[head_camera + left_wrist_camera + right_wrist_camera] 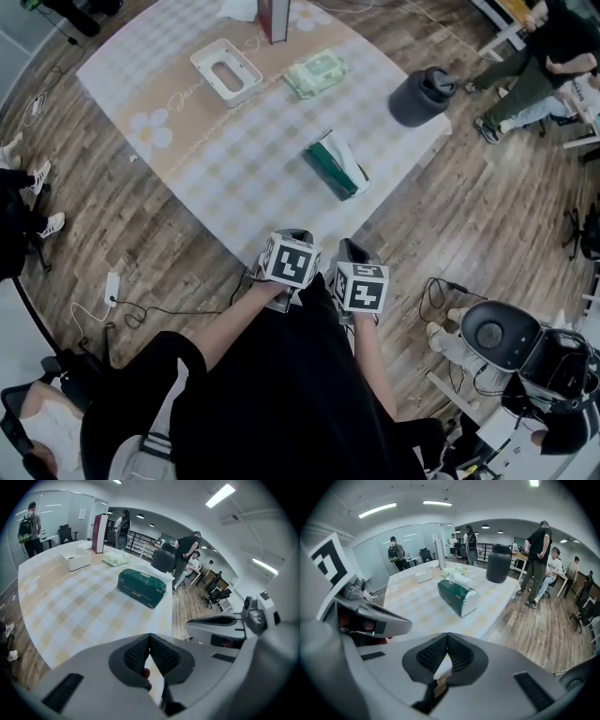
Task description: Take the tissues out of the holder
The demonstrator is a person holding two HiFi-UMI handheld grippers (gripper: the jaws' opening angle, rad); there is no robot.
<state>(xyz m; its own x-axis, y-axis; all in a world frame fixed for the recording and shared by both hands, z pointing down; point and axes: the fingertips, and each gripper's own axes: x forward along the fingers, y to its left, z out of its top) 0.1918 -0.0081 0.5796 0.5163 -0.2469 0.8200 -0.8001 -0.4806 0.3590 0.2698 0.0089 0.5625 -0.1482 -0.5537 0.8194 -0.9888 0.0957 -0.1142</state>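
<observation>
I can't see into the white holder (227, 70); its slot is just dark. The green tissue pack (336, 166) lies on the table (234, 159), well apart from it, with white tissue showing at one end. My left gripper (149, 637) and right gripper (447, 637) are both pinched together, empty.
</observation>
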